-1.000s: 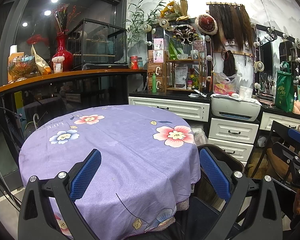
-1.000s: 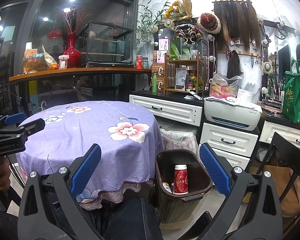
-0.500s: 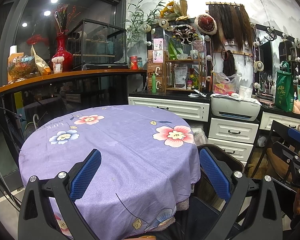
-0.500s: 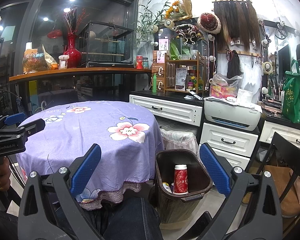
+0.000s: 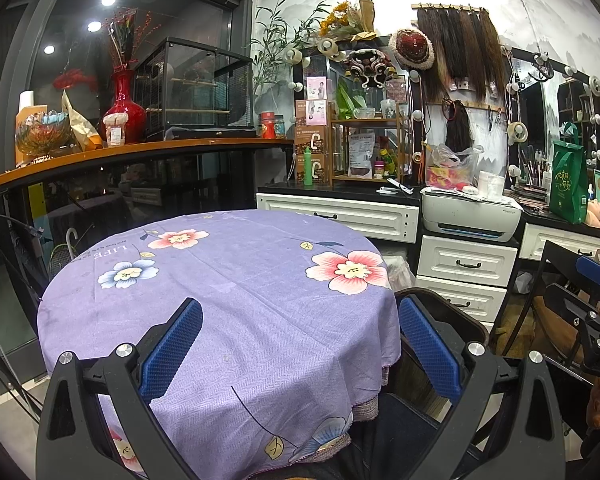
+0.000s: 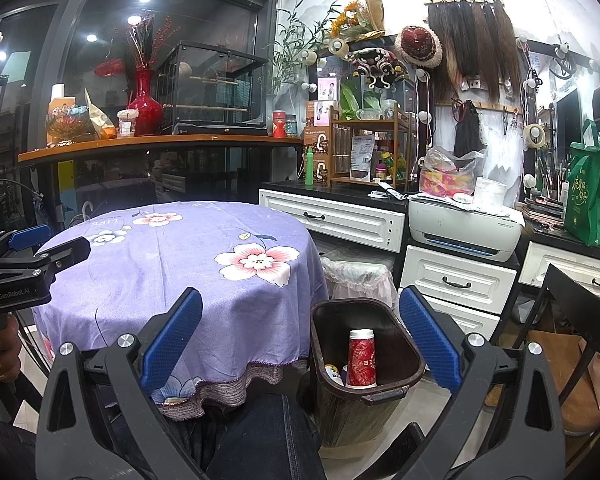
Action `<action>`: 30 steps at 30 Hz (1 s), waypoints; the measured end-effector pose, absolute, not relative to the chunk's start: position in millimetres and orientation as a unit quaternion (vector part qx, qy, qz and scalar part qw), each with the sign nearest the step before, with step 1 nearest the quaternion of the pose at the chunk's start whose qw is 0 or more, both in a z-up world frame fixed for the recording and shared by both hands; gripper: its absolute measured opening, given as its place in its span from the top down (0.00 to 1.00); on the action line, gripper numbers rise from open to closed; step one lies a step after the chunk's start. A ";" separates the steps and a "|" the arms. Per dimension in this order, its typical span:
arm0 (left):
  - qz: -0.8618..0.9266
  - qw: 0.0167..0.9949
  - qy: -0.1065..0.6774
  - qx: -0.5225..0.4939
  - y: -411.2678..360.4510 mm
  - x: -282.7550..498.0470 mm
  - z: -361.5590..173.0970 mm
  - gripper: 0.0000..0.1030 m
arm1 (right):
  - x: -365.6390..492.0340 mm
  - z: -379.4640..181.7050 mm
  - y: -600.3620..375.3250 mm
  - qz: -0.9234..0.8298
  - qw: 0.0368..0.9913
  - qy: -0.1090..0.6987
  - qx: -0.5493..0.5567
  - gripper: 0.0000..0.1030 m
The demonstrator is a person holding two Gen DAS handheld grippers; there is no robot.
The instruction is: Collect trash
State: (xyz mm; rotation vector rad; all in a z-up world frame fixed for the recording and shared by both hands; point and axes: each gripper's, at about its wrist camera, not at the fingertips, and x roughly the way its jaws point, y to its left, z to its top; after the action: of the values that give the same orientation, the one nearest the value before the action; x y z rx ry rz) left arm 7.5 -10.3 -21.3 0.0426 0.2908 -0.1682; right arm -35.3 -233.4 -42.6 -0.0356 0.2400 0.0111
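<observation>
Both of your tongs gape wide and hold nothing: the left tongs (image 5: 300, 354) hang over the purple bench (image 5: 220, 280), the right tongs (image 6: 300, 354) above its edge and the brown bin (image 6: 414, 360) just beside it. 1 red cup (image 6: 362, 358) stands upright inside the bin.

The trash bin (image 6: 366, 364) stands on the floor just right of the round table (image 6: 172, 264), with a cup (image 6: 362, 358) upright inside it, a lace-covered bin (image 6: 358, 276) behind it, and the printer (image 6: 464, 230) on the drawer cabinet (image 6: 458, 282) farther behind and right.
</observation>
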 end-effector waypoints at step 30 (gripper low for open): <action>-0.085 0.986 0.144 0.022 -9.8 9.1 -20.6 0.05 | -34.9 -43.0 -233.6 0.007 0.993 0.121 -0.017 0.06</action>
State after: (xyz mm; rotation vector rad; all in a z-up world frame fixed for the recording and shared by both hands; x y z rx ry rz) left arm 9.1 -9.8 -20.6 0.0443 0.2886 -0.1702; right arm -34.9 -233.6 -43.0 -0.0349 0.2422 0.0131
